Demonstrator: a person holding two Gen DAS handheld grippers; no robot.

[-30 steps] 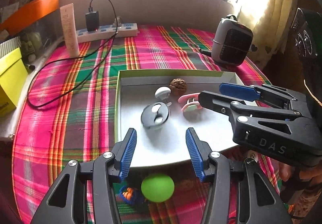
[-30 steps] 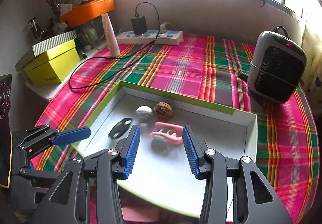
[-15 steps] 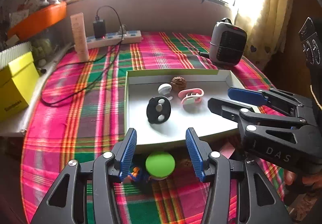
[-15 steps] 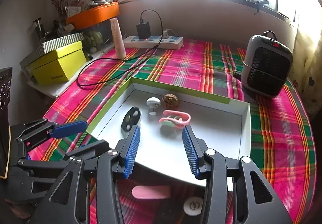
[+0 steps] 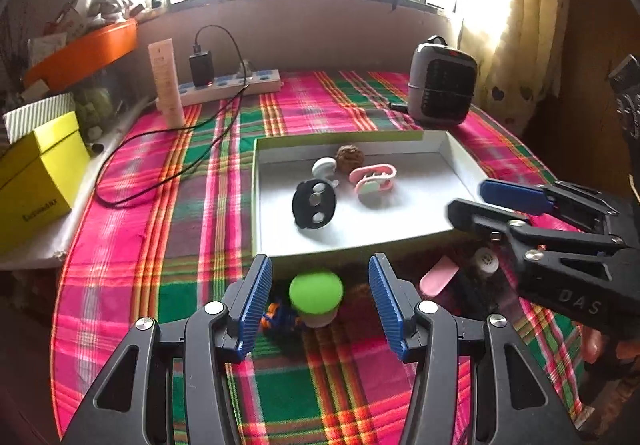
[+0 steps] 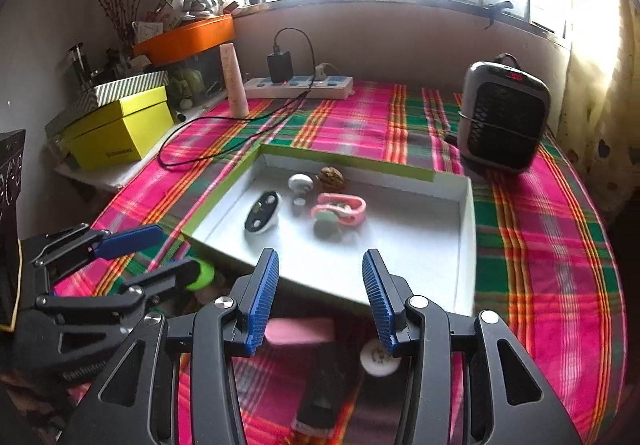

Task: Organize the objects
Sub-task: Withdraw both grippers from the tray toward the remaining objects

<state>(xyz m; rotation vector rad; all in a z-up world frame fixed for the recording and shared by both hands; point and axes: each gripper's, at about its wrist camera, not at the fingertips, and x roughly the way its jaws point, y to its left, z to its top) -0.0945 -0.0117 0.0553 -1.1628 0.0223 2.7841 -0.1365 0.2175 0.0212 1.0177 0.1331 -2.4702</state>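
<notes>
A shallow white box with green rim [image 5: 256, 205] [image 6: 468, 213] lies on the plaid cloth. It holds a black disc [image 5: 314, 203] [image 6: 262, 211], a white knob [image 5: 324, 166] [image 6: 300, 182], a walnut [image 5: 349, 155] [image 6: 330, 177] and a pink clip [image 5: 374, 179] [image 6: 340, 207]. My left gripper [image 5: 320, 303] is open, with a green-capped piece [image 5: 316, 293] [image 6: 202, 273] and a small blue-orange toy [image 5: 278, 319] on the cloth between its fingers. My right gripper [image 6: 318, 299] is open above a pink oblong [image 6: 300, 331] [image 5: 438, 279], a white round cap [image 6: 378, 357] [image 5: 486, 261] and a dark flat object [image 6: 324, 389].
A grey heater [image 5: 440, 85] [image 6: 502, 109] stands at the back right. A power strip with charger and black cable [image 5: 228, 85] [image 6: 300, 85] and a pale tube [image 5: 166, 85] stand at the back. Yellow boxes [image 5: 36, 173] [image 6: 120, 129] sit at the left edge.
Both grippers have pulled back from the box towards the near table edge. The loose items in front of the box have come into view. Both stay open.
</notes>
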